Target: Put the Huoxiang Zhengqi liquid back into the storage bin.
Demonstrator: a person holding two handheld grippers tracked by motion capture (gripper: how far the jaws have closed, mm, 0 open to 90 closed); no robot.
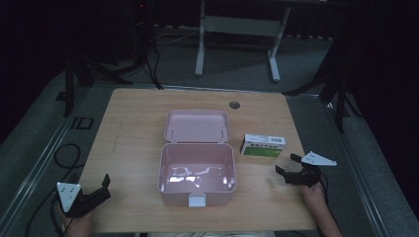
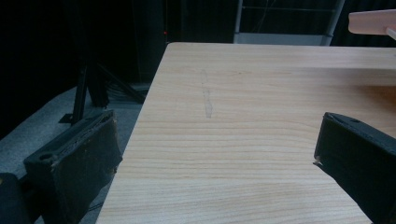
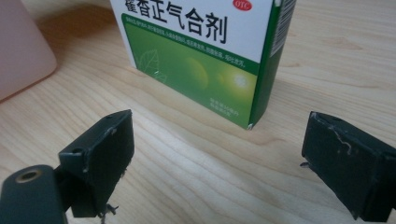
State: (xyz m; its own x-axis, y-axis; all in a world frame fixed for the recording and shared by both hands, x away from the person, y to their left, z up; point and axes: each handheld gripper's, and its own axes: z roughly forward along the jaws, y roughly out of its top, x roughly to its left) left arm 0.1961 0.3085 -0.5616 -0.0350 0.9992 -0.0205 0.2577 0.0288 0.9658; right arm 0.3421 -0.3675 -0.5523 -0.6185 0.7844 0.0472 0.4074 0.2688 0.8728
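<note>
The medicine box (image 1: 263,145), white on top with a green front, lies flat on the wooden table (image 1: 133,128) toward its right edge, just beside the right wall of the pink case (image 1: 196,174). My right gripper (image 1: 287,164) hovers near the table's front right corner, close to the medicine box but not touching it. Its jaws are spread wide with nothing between them. In the right gripper view the medicine box (image 3: 205,51) sits just ahead of the spread jaws, printed with Chinese characters, and a rounded corner of the pink case (image 3: 21,51) shows at the left.

The pink case stands in the middle of the table, its lid (image 1: 197,126) thrown back flat toward the far edge.

My left gripper (image 1: 101,187) rests at the table's front left corner, jaws also spread and holding nothing.
</note>
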